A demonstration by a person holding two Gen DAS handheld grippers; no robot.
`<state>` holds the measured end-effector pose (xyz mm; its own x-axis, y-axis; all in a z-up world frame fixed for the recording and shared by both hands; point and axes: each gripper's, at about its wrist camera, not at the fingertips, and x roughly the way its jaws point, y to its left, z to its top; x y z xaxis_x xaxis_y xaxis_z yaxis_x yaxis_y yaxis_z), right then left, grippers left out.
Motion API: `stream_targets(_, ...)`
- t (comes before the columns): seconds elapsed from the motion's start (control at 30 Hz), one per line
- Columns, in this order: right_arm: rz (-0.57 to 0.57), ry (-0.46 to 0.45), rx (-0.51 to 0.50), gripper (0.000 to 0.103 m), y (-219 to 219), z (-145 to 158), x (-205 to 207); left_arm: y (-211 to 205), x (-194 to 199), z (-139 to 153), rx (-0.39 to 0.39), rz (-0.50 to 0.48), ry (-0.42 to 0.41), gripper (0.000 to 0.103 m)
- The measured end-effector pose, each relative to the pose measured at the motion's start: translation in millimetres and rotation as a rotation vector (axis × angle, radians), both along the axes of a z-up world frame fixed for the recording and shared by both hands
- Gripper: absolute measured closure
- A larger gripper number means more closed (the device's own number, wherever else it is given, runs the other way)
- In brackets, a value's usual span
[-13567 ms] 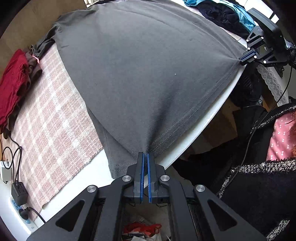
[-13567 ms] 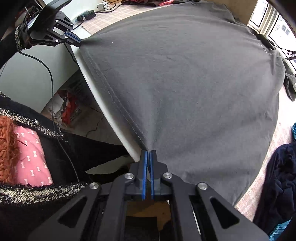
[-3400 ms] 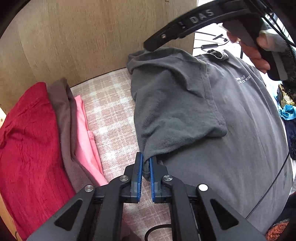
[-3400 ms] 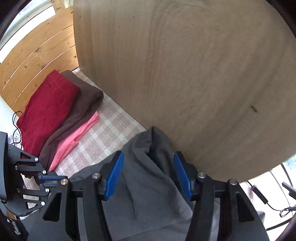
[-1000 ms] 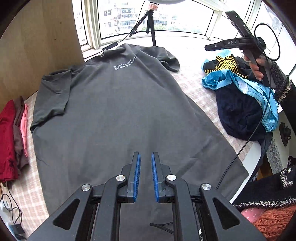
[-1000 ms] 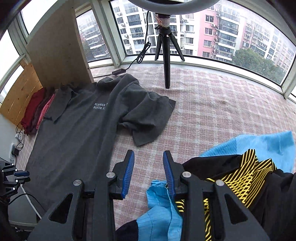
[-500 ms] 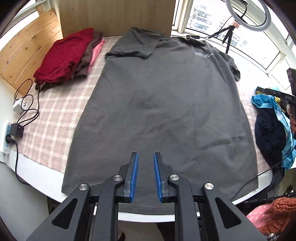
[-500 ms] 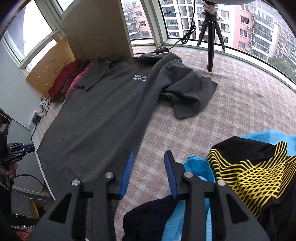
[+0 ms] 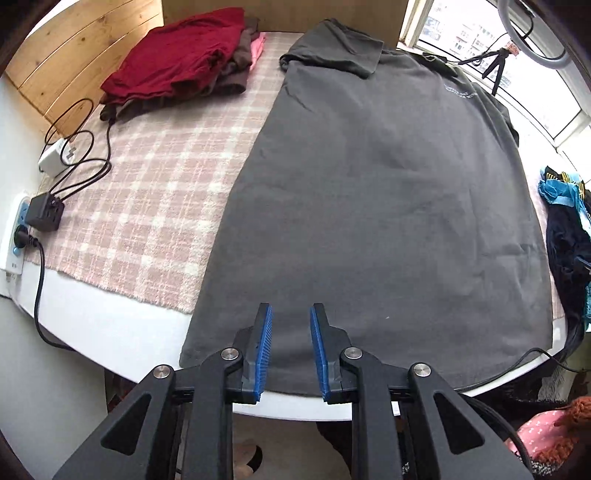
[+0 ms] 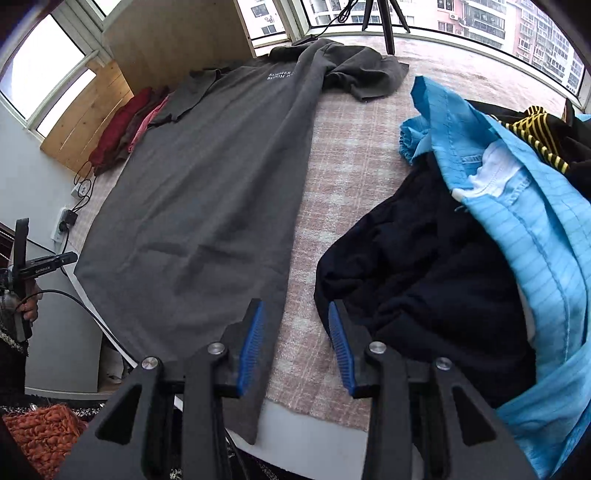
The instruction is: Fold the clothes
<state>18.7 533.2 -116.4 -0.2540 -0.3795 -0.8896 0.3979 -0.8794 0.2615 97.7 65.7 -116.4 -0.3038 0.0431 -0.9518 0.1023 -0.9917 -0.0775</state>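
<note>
A dark grey T-shirt (image 9: 388, 192) lies spread flat on the pink plaid cloth (image 9: 147, 192), collar at the far end, hem at the near table edge. My left gripper (image 9: 290, 314) is open and empty, above the shirt's hem near its left corner. The shirt also shows in the right wrist view (image 10: 207, 192), with its right sleeve (image 10: 369, 74) spread sideways. My right gripper (image 10: 295, 308) is open and empty, above the plaid cloth beside the shirt's right edge near the hem. The left gripper (image 10: 44, 266) shows at the left edge there.
A stack of folded red, brown and pink clothes (image 9: 184, 59) lies at the far left. A pile of dark navy, light blue and yellow-striped clothes (image 10: 461, 221) lies to the right. A power strip, charger and cables (image 9: 40, 206) sit at the left edge. A tripod (image 10: 384, 18) stands by the window.
Both grippers have drawn back toward the near table edge and lower. My left gripper has shifted toward the shirt's left hem corner; my right now sits beside the shirt's right edge. Both jaws opened slightly wider.
</note>
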Motion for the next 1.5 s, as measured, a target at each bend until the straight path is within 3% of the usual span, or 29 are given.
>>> stream_targets(0.17, 0.01, 0.143, 0.047, 0.067, 6, 65, -60, 98, -47, 38, 0.063, -0.24, 0.117, 0.083)
stream_targets(0.27, 0.029, 0.17, 0.109, 0.066, 7, 79, -121, 175, -84, 51, 0.128, -0.366, 0.159, 0.083)
stream_targets(0.37, 0.025, 0.19, 0.176, 0.066, 10, 72, -187, 246, -124, 48, 0.128, -0.448, 0.167, 0.083)
stream_targets(0.53, 0.087, 0.179, 0.237, 0.066, 4, 32, -275, 360, -191, 42, 0.128, -0.576, 0.18, 0.083)
stream_targets(0.6, 0.109, 0.19, 0.249, 0.066, 1, 14, -298, 381, -226, 34, 0.122, -0.545, 0.177, 0.082)
stream_targets(0.8, 0.149, 0.145, 0.203, 0.066, -5, -35, -354, 424, -318, -17, 0.051, -0.462, 0.09, 0.082)
stream_targets(0.9, 0.179, 0.142, 0.214, 0.064, -10, -50, -370, 424, -339, -35, 0.055, -0.405, 0.047, 0.082)
stream_targets(1.1, 0.221, 0.14, 0.208, 0.061, -14, -68, -391, 419, -344, -45, 0.039, -0.388, 0.059, 0.084)
stream_targets(1.2, 0.232, 0.142, 0.202, 0.052, -13, -71, -393, 418, -342, -46, 0.03, -0.397, 0.075, 0.088)
stream_targets(1.4, 0.314, 0.125, 0.131, 0.052, -8, -70, -376, 405, -339, -49, 0.108, -0.39, 0.079, 0.093)
stream_targets(1.47, 0.318, 0.151, 0.147, 0.061, -9, -70, -374, 401, -339, -50, 0.121, -0.384, 0.08, 0.094)
stream_targets(1.5, 0.316, 0.151, 0.138, 0.077, -9, -69, -375, 400, -339, -50, 0.125, -0.38, 0.081, 0.094)
